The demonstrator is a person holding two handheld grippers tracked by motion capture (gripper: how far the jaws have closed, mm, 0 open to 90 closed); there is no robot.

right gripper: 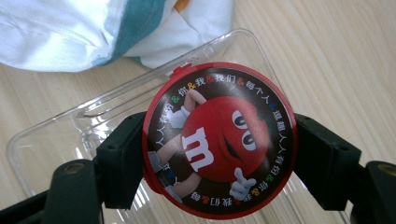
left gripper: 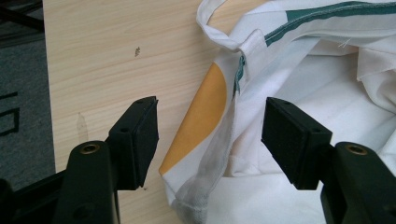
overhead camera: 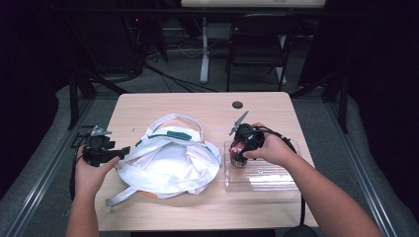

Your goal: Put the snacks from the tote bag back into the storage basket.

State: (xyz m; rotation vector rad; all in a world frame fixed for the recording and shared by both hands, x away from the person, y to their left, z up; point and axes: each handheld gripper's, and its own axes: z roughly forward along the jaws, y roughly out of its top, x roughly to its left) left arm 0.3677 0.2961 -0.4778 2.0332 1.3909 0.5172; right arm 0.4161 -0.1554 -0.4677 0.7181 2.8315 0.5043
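Your right gripper [right gripper: 219, 154] squeezes a round red candy tin [right gripper: 219, 140] from both sides. The tin has a red candy face on its lid. You hold it just over the clear plastic box [right gripper: 56, 140], which sits on the right side of the tabletop [overhead camera: 197, 103]. Your left gripper [left gripper: 210, 135] is wide open and holds nothing. The edge of the white cloth bag [left gripper: 327, 93] lies between its two pads. The bag is in the middle of the tabletop, just beside the box.
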